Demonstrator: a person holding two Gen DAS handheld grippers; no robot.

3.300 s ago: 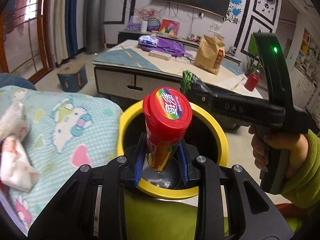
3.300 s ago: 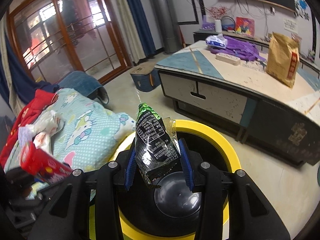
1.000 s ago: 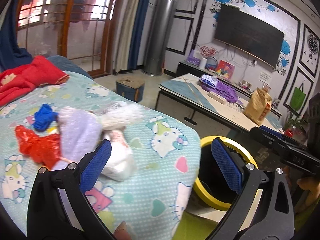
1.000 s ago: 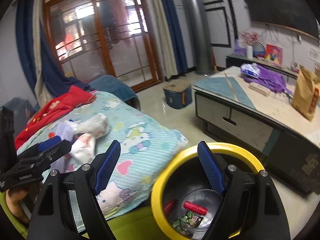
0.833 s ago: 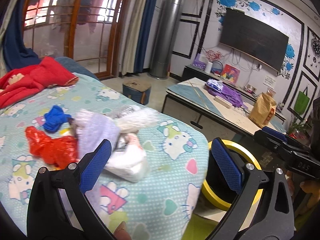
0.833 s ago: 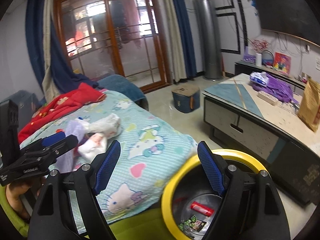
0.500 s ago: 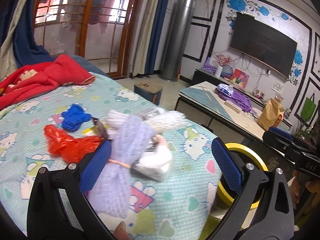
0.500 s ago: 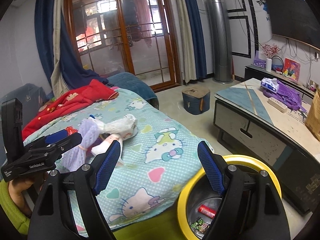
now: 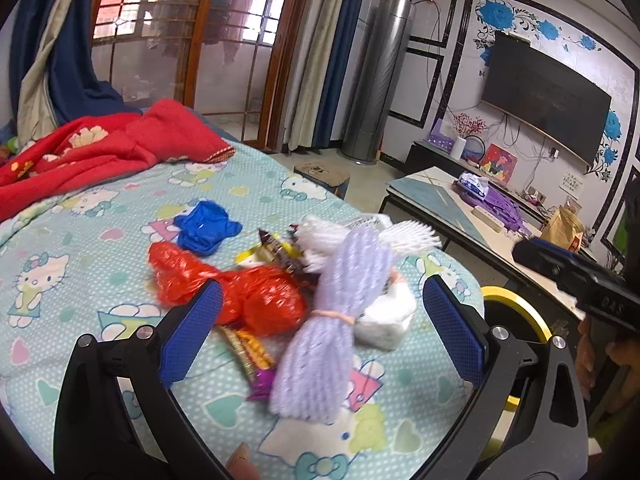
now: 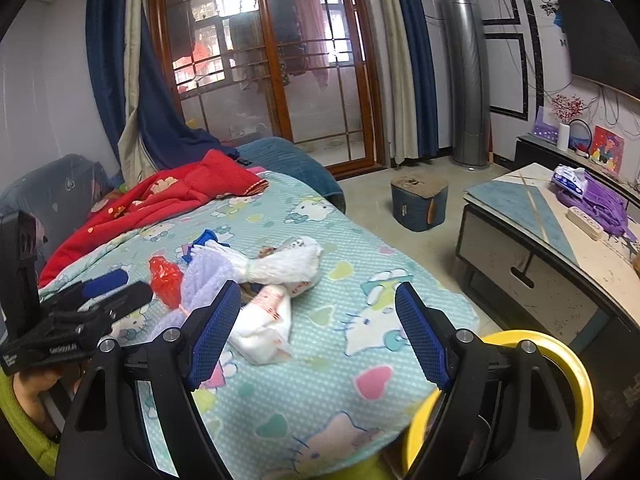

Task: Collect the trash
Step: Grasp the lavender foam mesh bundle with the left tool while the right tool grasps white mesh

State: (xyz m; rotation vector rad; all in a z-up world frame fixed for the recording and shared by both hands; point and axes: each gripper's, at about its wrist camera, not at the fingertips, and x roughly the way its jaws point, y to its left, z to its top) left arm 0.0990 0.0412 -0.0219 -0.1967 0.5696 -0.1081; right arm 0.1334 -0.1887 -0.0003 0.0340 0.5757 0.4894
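Observation:
A heap of trash lies on the Hello Kitty bedspread [image 9: 80,240]: a lilac foam net [image 9: 332,320], a white foam net [image 9: 360,236], a red plastic bag [image 9: 224,284], a blue bag [image 9: 206,228], candy wrappers [image 9: 248,352] and a white packet [image 10: 264,320]. My left gripper [image 9: 318,336] is open and empty, just short of the heap. My right gripper [image 10: 316,336] is open and empty above the bed edge, next to the yellow-rimmed bin [image 10: 560,364].
A red blanket [image 10: 168,196] lies at the far end of the bed. A low coffee table [image 10: 552,248] stands right of the bin, with a small blue stool [image 10: 418,200] on the floor. Glass doors and curtains lie behind.
Both grippers let go of the red can and the green packet into the bin. Both have opened and swung left from the bin toward the trash heap on the bed.

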